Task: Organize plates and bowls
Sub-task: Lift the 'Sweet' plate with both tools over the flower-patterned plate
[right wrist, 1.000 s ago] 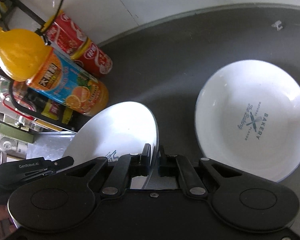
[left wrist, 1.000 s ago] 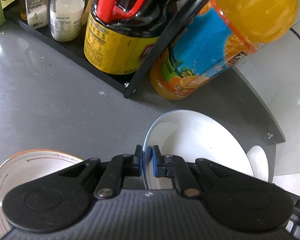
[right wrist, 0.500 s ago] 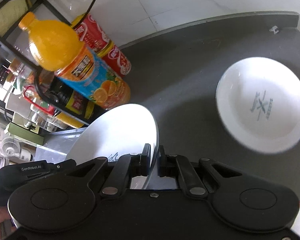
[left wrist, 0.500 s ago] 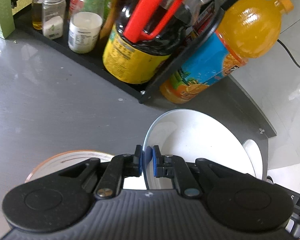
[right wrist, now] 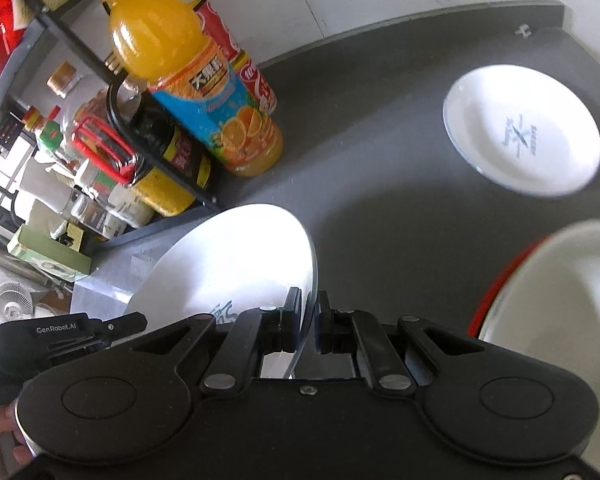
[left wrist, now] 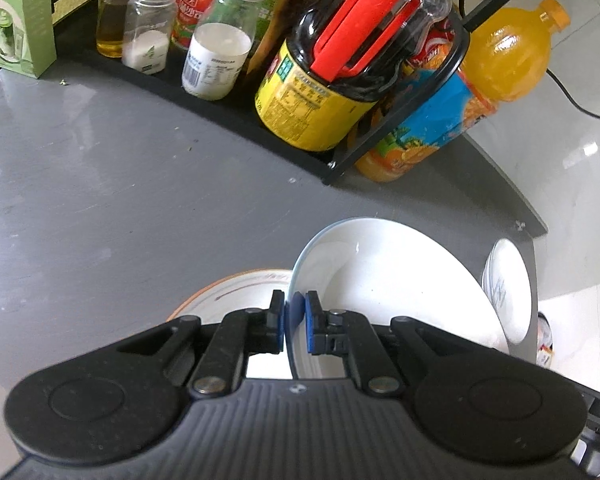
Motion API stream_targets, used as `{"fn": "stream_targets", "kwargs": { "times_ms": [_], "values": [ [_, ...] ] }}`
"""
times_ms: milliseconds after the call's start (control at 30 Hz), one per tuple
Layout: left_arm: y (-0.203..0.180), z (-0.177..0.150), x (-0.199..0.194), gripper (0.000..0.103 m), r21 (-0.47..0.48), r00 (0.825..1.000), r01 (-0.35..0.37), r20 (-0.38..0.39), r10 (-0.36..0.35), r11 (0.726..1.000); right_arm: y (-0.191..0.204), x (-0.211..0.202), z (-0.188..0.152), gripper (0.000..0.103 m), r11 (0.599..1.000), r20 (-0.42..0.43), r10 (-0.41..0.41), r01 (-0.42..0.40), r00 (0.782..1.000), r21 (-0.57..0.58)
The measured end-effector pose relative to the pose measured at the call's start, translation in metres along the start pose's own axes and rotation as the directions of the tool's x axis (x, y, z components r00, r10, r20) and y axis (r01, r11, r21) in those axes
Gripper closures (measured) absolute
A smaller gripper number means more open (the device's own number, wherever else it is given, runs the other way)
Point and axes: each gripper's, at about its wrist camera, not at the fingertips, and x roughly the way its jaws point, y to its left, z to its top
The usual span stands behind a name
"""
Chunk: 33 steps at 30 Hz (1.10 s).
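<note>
You've got both tongs clamped on one white plate, left gripper and right gripper on opposite rims, lifted off the worktop. The logo plate sits ahead-right by the far corner, nearer your right hand.

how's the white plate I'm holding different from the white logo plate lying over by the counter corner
The held plate is pinched on edge between both tools, left and right, tilted steeply; the logo plate lies flat on the grey counter, untouched. The held plate's face looks blank; the other carries a printed centre logo. Both are round and white.
</note>
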Motion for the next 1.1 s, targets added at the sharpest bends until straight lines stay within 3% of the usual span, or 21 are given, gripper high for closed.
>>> {"fn": "stream_targets", "kwargs": {
  "times_ms": [633,1100],
  "values": [
    [0.032,-0.029,-0.009,0.095,0.086,0.998,0.018,-0.064,-0.013,0.996,0.016,-0.011,-0.072,0.096,0.997,0.017,-0.066,0.065,0.998,0.05],
    [0.047,-0.033,-0.003,0.094,0.109,0.997,0.004,-0.077,0.004,0.994,0.03,-0.002,-0.094,0.095,0.994,0.006,-0.106,0.106,0.994,0.014]
  ]
}}
